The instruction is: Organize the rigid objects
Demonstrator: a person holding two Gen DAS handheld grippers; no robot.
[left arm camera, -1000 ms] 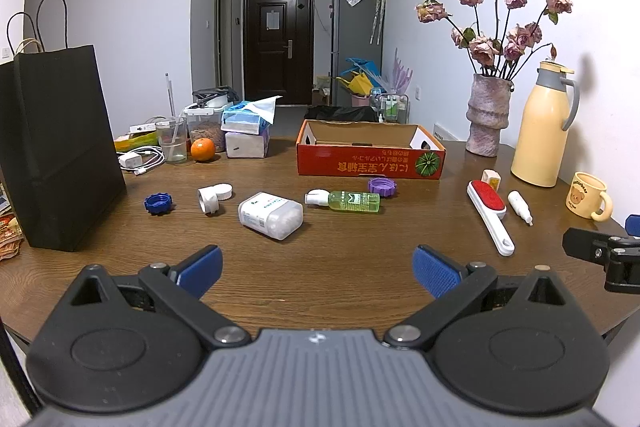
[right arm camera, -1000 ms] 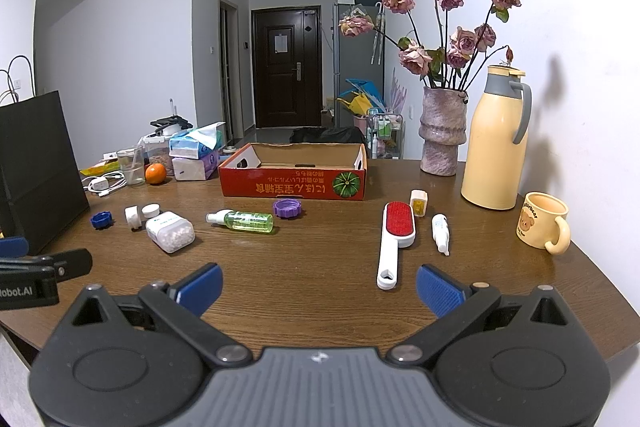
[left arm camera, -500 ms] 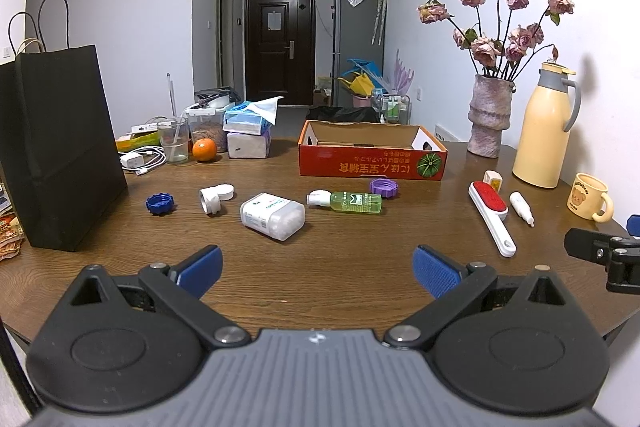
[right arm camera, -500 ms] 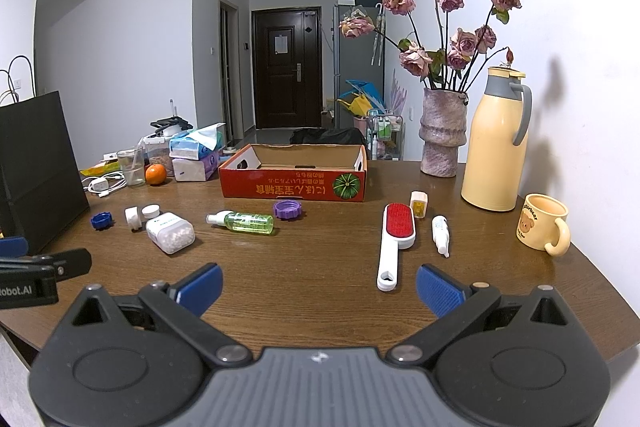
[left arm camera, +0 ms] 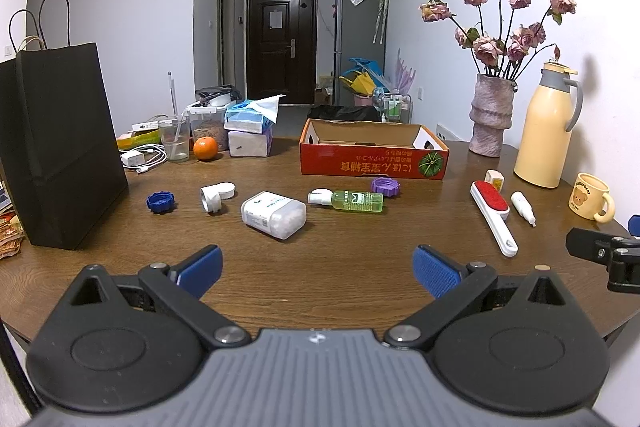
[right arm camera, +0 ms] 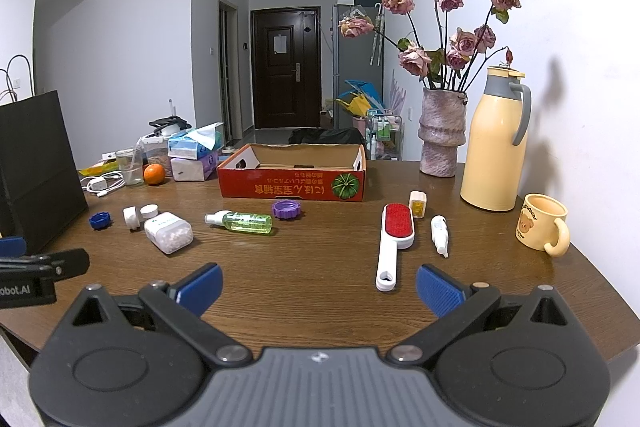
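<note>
- White walls and a dark door at the end of a hallway stood behind the brown wooden table [left arm camera: 320, 259] you were working over.
- Your black paper bag [left arm camera: 60, 147] stood upright at the table's left edge, the biggest thing on it.
- Toward the far side sat the red cardboard box [right arm camera: 292, 171], open at the top, with nothing visible inside from either wrist view.
- To the right, the vase of dried roses [right arm camera: 442, 131] and the cream thermos jug [right arm camera: 496, 147] stood near each other by the wall, and the yellow bear mug [right arm camera: 542, 227] was just in front of the jug.
- You held your left gripper [left arm camera: 318, 267] above the near edge of the table, its blue pads spread wide with nothing between them.
- You held your right gripper [right arm camera: 318, 287] the same way, jaws wide apart and holding nothing, low over the near edge.
- Just ahead of your right gripper lay the white lint brush [right arm camera: 394, 243] with its red pad facing up, handle pointing toward you.
- Ahead of your left gripper lay the clear pill container [left arm camera: 274, 215] on its side.
- Nearer the box lay the green spray bottle [left arm camera: 348, 199] on its side, with the purple cap [left arm camera: 386, 186] just beside its far end.
- Beside the brush lay the small white tube [right arm camera: 439, 230], and a small yellow-and-white cube [right arm camera: 418, 203] stood behind it.
- Left of the pill container lay the white cap pieces [left arm camera: 216, 195] and, further left, the blue cap [left arm camera: 161, 202].
</note>
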